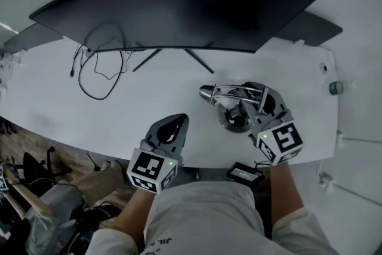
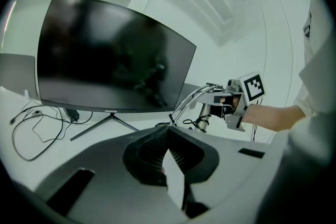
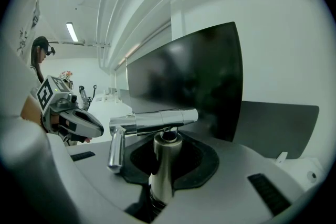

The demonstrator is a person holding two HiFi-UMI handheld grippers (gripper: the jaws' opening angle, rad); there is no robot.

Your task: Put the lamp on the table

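At centre right, my right hand-held gripper (image 1: 243, 106) clamps the lamp (image 1: 222, 91) stem; left hand-held gripper (image 1: 175, 123) is shut, empty. The overhanging arm could twist it loose, tipping onto the table (image 1: 137, 116).

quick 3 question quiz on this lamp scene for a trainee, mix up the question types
1. True or false: the left gripper is holding the lamp.
2. Multiple choice: what stands on the table behind the lamp? A) a curved monitor B) a printer C) a stack of books
3. Short answer: which part of the lamp sits between the jaws of the right gripper?

Key
1. False. Its jaws are together with nothing between them.
2. A
3. The upright chrome post.
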